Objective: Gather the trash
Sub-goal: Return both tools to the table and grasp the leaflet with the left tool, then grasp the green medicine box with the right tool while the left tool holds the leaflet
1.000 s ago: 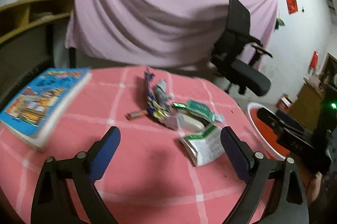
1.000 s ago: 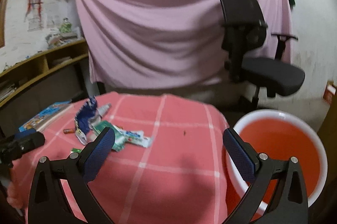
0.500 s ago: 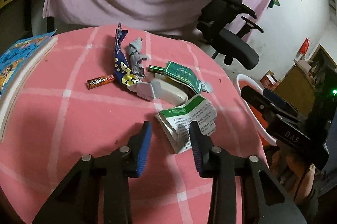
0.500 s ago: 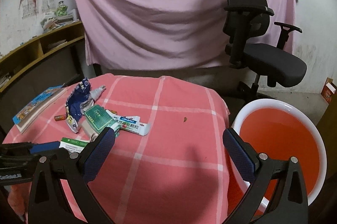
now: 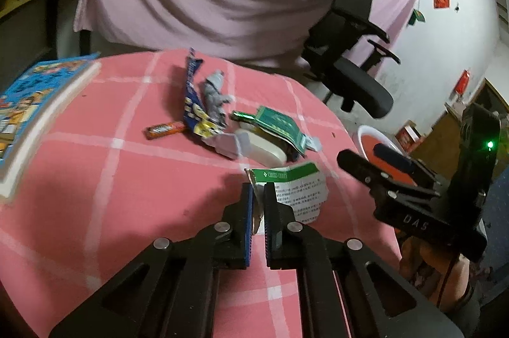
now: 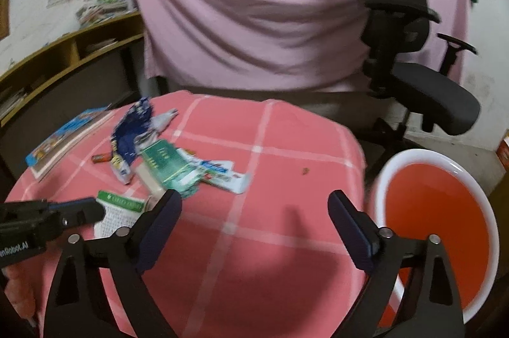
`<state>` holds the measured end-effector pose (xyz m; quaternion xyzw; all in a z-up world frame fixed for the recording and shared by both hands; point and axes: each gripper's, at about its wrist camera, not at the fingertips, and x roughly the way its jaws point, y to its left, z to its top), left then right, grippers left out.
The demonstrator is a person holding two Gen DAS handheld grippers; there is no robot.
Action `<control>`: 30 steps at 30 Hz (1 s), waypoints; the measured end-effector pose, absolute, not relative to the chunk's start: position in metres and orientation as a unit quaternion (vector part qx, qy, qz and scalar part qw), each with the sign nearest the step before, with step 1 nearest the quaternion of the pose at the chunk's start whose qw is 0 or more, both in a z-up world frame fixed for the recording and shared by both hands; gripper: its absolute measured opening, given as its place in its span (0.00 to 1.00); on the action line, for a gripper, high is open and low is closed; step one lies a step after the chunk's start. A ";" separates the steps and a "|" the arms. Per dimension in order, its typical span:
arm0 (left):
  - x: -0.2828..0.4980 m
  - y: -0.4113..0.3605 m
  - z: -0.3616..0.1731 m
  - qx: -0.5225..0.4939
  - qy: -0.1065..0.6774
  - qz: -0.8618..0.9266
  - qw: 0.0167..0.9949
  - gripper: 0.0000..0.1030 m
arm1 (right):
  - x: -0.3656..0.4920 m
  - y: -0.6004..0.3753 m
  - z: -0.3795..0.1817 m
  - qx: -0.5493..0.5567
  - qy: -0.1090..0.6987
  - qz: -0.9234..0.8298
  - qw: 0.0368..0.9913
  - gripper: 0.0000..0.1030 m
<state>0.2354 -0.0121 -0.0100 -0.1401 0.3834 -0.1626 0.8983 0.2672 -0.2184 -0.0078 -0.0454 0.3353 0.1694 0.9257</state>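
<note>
On pink table, left hand-held gripper seemingly pinches green-white carton

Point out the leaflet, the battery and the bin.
leaflet (image 5: pixel 299 191), left wrist view, printed white face.
battery (image 5: pixel 165 129), left wrist view, orange body.
bin (image 6: pixel 429 210), right wrist view, orange inner wall.

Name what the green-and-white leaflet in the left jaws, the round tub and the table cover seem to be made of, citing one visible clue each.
Leaflet: thin matte paper; torn edge, creases, small print.
Tub: probably plastic, smooth and slightly glossy; white rim, even orange inside.
Table cover: seemingly woven cloth, matte; it drapes over the table edge and its white check lines bend with it.
</note>
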 end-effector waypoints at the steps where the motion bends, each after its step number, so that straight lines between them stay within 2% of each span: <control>1: 0.234 -0.010 -0.009 -0.140 0.380 -0.155 0.901 0.03 | 0.268 -0.216 -0.008 -0.041 0.336 0.184 0.923 0.83; 7: 0.217 0.012 -0.003 -0.142 0.344 -0.088 0.924 0.00 | 0.279 -0.193 -0.011 -0.027 0.337 0.236 0.911 0.75; 16: 0.216 0.035 -0.008 -0.182 0.339 -0.057 0.921 0.00 | 0.298 -0.174 -0.013 -0.034 0.341 0.259 0.903 0.74; 17: 0.214 0.035 -0.007 -0.181 0.338 -0.057 0.922 0.00 | 0.302 -0.172 -0.015 -0.035 0.348 0.264 0.899 0.72; 20: 0.213 0.035 -0.006 -0.179 0.336 -0.060 0.923 0.00 | 0.308 -0.170 -0.021 -0.033 0.369 0.276 0.887 0.56; 22: 0.213 0.034 -0.006 -0.180 0.335 -0.066 0.923 0.00 | 0.308 -0.169 -0.022 -0.030 0.375 0.283 0.882 0.41; 24: 0.211 0.033 -0.004 -0.181 0.328 -0.076 0.924 0.00 | 0.306 -0.170 -0.022 -0.031 0.375 0.284 0.882 0.40; 26: 0.209 0.032 -0.001 -0.176 0.319 -0.082 0.928 0.00 | 0.302 -0.171 -0.022 -0.029 0.372 0.288 0.882 0.34; 30: 0.204 0.024 0.005 -0.156 0.304 -0.084 0.936 0.00 | 0.291 -0.177 -0.016 -0.023 0.353 0.289 0.890 0.31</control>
